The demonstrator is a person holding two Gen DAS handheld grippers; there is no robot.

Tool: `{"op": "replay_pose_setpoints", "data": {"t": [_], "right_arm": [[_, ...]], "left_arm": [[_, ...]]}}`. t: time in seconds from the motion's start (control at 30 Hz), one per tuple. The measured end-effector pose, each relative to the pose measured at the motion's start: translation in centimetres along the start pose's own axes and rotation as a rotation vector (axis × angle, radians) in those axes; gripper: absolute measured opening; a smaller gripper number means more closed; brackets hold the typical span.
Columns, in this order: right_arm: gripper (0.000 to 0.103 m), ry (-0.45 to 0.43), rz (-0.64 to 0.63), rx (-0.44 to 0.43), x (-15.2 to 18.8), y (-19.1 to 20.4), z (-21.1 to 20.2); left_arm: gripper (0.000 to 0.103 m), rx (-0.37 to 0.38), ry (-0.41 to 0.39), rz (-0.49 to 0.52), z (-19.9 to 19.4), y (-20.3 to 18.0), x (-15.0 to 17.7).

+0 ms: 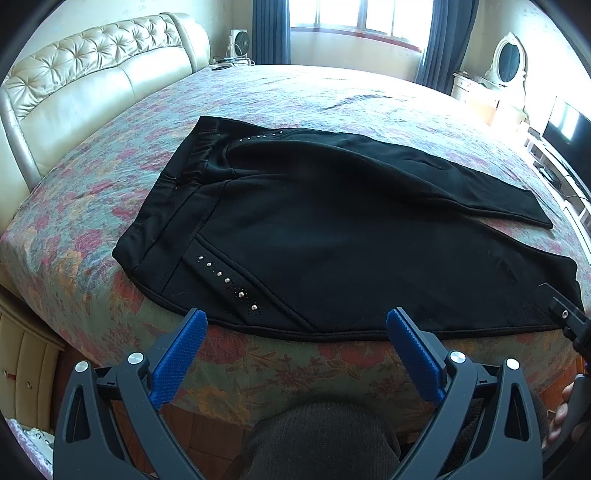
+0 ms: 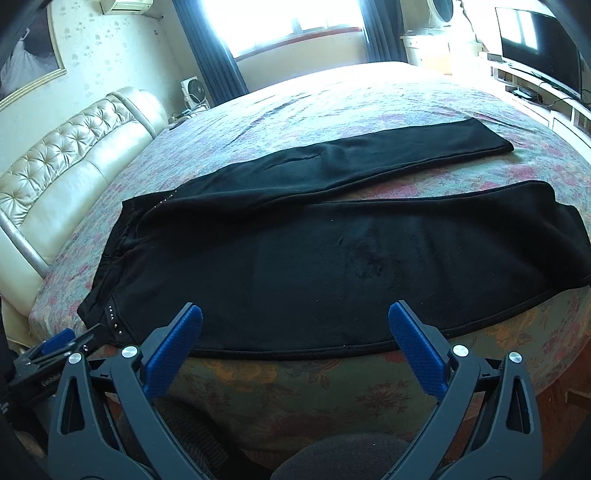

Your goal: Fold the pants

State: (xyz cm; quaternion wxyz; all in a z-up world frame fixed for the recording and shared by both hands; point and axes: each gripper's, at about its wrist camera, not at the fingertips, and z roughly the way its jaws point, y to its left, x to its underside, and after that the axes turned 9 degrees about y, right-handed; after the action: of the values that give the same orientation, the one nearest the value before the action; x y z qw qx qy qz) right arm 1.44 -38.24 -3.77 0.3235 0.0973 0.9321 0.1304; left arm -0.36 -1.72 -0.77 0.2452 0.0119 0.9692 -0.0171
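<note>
Black pants (image 1: pixel 332 229) lie spread flat on the floral bedspread (image 1: pixel 110 192), waistband to the left, both legs running right, with silver studs near the pocket. My left gripper (image 1: pixel 295 325) is open and empty, hovering just in front of the near hem by the waist end. In the right wrist view the pants (image 2: pixel 332 258) show both legs apart, the far leg angling away. My right gripper (image 2: pixel 295 317) is open and empty, just in front of the near leg's edge. The left gripper's tip also shows in the right wrist view (image 2: pixel 74 341).
A cream tufted headboard (image 1: pixel 92 81) stands at the left. A window with blue curtains (image 1: pixel 354 22) is at the back, a fan (image 1: pixel 242 44) beside it. A TV (image 2: pixel 535 44) on a white stand and a dresser with mirror (image 1: pixel 508 62) are at the right.
</note>
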Motion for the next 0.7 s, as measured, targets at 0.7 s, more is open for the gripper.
{"op": "replay_pose_setpoints", "data": {"t": [0.7], "right_arm": [[0.101, 0.051, -0.021, -0.054, -6.4, 0.1, 5.5]], "left_arm": [[0.097, 0.290, -0.015, 0.016, 6.3, 13.5, -16.3]]}}
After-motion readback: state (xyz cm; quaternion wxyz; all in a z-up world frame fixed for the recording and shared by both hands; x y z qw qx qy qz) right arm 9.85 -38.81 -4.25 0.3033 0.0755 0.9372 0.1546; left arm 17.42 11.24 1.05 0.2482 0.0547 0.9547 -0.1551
